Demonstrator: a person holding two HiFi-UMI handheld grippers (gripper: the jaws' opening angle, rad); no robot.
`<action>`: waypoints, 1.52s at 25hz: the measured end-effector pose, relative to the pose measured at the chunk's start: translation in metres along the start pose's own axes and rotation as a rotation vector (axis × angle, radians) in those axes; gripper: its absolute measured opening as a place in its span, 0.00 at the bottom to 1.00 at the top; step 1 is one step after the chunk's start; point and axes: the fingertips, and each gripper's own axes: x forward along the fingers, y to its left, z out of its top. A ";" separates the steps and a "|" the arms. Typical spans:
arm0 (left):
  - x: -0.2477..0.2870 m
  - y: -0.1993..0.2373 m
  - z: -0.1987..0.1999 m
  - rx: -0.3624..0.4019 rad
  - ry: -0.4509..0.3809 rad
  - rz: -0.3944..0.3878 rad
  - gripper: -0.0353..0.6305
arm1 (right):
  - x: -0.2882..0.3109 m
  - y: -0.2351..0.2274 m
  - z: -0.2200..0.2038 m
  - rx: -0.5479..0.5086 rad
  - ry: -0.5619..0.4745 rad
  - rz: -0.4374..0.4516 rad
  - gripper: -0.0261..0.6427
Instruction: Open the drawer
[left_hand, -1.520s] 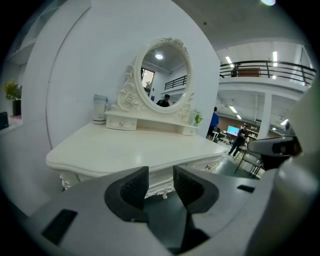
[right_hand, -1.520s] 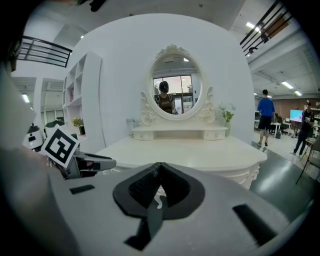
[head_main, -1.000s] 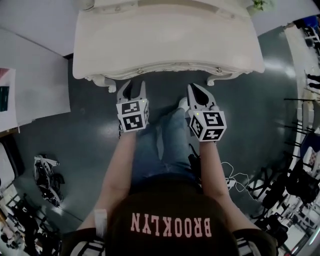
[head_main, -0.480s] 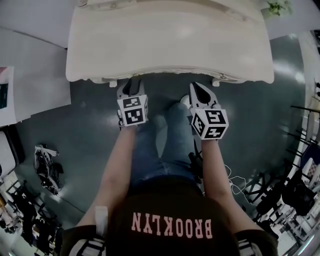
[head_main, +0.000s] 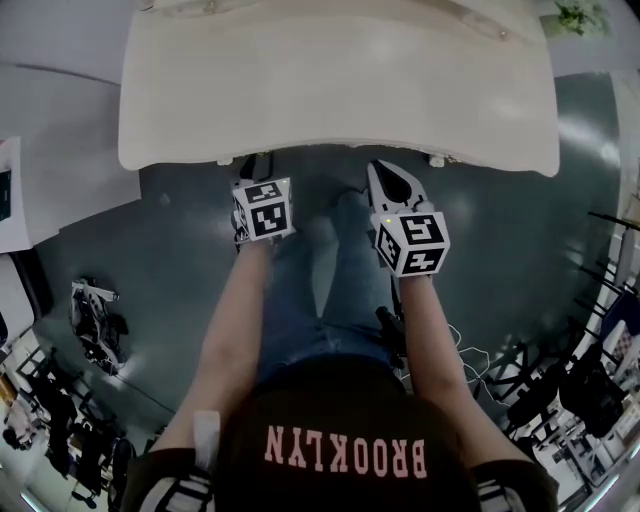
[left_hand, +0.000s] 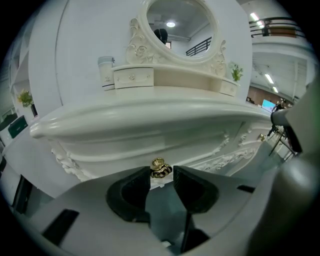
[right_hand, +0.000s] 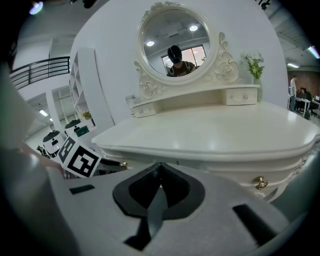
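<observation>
Two hand-held grippers face the drawer front, and the left hand-held gripper (left_hand: 161, 173) is the one on the job: its jaws are drawn in on the gold knob (left_hand: 160, 166), pinching it at their very tips. The knob lies dead ahead on this gripper's long axis, so the pull should run straight back toward the person. The right hand-held gripper (right_hand: 160, 168) hangs pressed together and empty, with a second knob (right_hand: 260, 182) ahead and off to its right. The drawer (left_hand: 150, 150) sits closed beneath the overhanging cream top of the table (head_main: 340, 90). Behind stand an oval mirror (right_hand: 174, 45) and a small plant (right_hand: 254, 65); below lies a dark grey floor (head_main: 180, 270).
</observation>
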 end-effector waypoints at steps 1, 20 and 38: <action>0.003 0.000 0.000 0.004 0.002 0.004 0.26 | 0.001 -0.001 -0.002 0.002 0.006 -0.001 0.03; 0.003 -0.002 -0.001 0.056 0.001 -0.059 0.23 | -0.001 0.016 -0.030 0.097 0.022 -0.063 0.03; -0.004 -0.005 -0.005 0.087 0.021 -0.161 0.22 | -0.024 0.061 -0.047 0.150 -0.028 -0.163 0.03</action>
